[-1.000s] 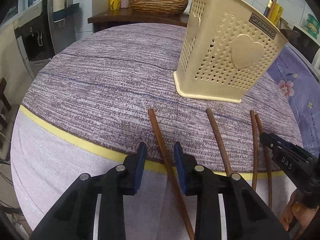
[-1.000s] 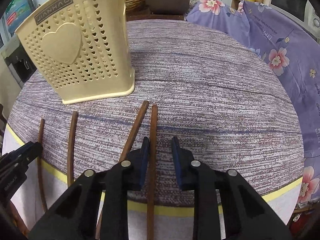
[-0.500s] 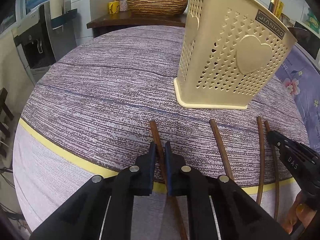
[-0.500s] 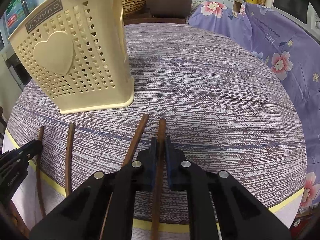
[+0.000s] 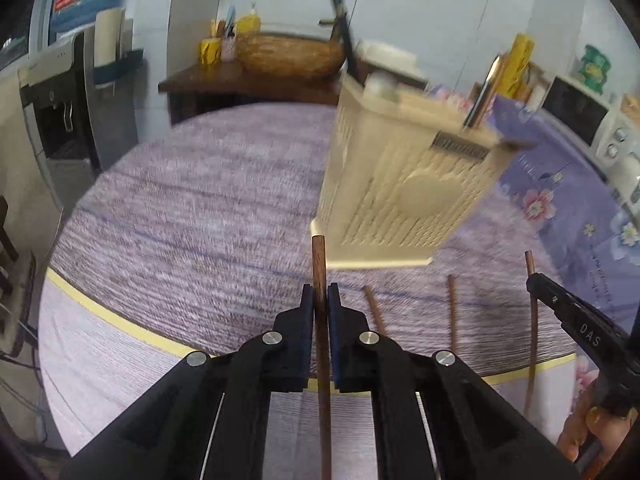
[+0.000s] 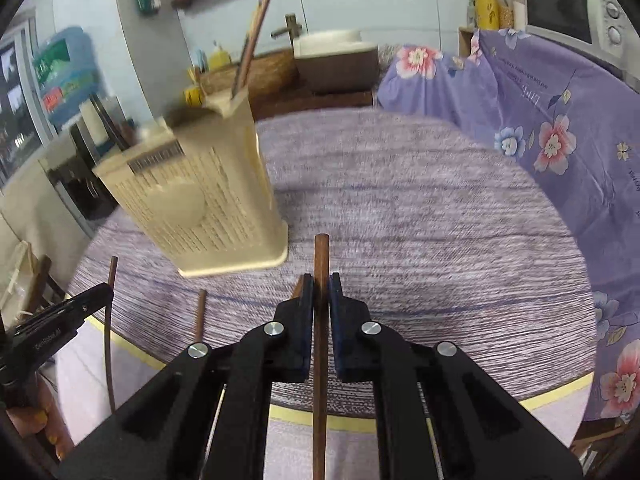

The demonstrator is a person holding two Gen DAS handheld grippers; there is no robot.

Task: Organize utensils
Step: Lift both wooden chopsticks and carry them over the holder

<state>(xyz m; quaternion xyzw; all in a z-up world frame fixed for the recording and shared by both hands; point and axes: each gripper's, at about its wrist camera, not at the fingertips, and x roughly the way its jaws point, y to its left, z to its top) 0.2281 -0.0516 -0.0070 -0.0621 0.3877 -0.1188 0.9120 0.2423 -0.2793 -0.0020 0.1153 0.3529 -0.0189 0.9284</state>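
In the left wrist view my left gripper (image 5: 320,294) is shut on a brown chopstick (image 5: 319,256), held off the round table (image 5: 192,208). In the right wrist view my right gripper (image 6: 321,292) is shut on another brown chopstick (image 6: 321,256), also lifted. The beige perforated utensil holder (image 5: 408,192) (image 6: 200,208) stands just beyond both, with chopsticks (image 5: 484,96) (image 6: 252,40) sticking out of it. Two chopsticks (image 5: 374,308) (image 5: 452,312) lie on the table between the grippers. Each gripper shows at the edge of the other's view: the right gripper (image 5: 534,280) and the left gripper (image 6: 108,292).
The table's near edge carries a yellow stripe (image 5: 120,320). A purple floral cloth (image 6: 560,128) covers furniture to the right, with a microwave (image 6: 568,4) on it. Behind the table are a dark sideboard with a woven basket (image 5: 288,56) and a water dispenser (image 5: 60,112).
Both grippers closed on a chopstick each and lifted them off the table. Both views rose and tilted up, so more of the room shows.
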